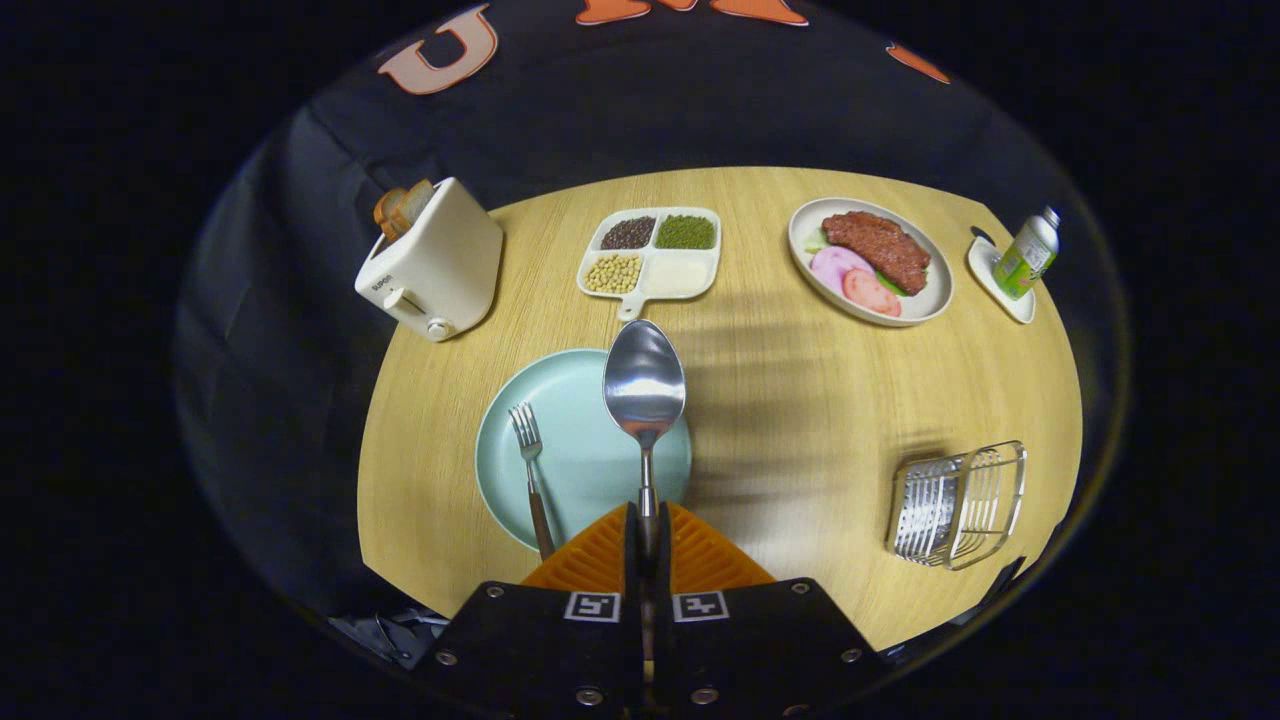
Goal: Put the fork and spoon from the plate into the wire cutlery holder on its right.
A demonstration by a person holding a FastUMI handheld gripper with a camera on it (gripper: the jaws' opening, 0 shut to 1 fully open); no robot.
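Note:
My gripper (646, 520) is shut on the handle of a steel spoon (645, 385), whose bowl sticks out ahead of the fingers, raised above the pale blue plate (590, 470). A steel fork (530, 470) lies on the left part of that plate, tines pointing away and handle reaching over the near rim, just left of my fingers. The wire cutlery holder (958, 503) stands on the wooden table to the right of the plate, well right of the fingers.
Beyond the plate sits a white divided dish (652, 255) of beans and grains. A white toaster (432, 262) with bread stands at the far left. A plate of meat slices (870, 262) and a small bottle (1028, 255) on a white tray lie at the far right.

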